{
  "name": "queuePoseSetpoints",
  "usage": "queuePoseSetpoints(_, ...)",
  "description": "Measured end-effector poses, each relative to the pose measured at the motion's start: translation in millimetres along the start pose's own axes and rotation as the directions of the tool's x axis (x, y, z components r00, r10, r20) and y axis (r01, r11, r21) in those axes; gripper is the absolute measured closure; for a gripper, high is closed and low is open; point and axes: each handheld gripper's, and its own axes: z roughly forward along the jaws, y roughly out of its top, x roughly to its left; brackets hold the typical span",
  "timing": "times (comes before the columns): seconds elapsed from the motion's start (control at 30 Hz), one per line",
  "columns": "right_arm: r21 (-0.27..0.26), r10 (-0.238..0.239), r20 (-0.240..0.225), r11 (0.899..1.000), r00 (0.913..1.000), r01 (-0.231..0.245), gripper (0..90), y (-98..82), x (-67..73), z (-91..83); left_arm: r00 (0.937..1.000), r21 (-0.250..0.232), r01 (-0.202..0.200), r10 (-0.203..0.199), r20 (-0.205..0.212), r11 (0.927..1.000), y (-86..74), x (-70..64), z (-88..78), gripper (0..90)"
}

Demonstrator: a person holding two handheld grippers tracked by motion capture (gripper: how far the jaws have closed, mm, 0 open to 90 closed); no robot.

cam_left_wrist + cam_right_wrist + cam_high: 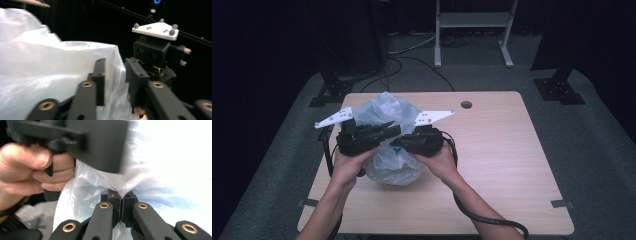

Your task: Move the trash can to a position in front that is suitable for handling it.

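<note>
A: Where is the bag?

B: The plastic bag, clear and crumpled, sits on the left half of the table, toward the middle between the near and far edges. Both hands hold their tools right over it.

A: And the left tongs?

B: They point right across the top of the bag. In the left gripper view the left tongs stand apart, a narrow gap between the jaws, with a fold of the plastic bag in that gap. I cannot tell whether they press on it.

A: The right ones?

B: The right tongs point left, their tips meeting the left tool over the bag. In the right gripper view the right tongs are closed together, pinching a bit of the plastic bag between the tips.

A: Anything else nearby?

B: The left hand shows close by, wrapped round its handle. A round hole sits at the far edge of the table.
</note>
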Motion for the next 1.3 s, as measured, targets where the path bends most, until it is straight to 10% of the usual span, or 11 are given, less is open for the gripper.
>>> queuePoseSetpoints(0.47,-0.074,0.169,-0.049,0.982,0.9844,-0.172,89.2,0.7,-28.1,-14.9,0.9894,-0.044,-0.084,0.078,-0.122,0.9955,2.2,1.2,-31.7,37.9)
queuePoseSetpoints(1.3,-0.197,0.214,-0.017,0.957,0.9767,-0.213,89.2,41.7,-48.4,-56.6,0.9634,-0.081,-0.148,0.126,-0.237,0.9857,-12.4,-1.7,-67.7,18.3)
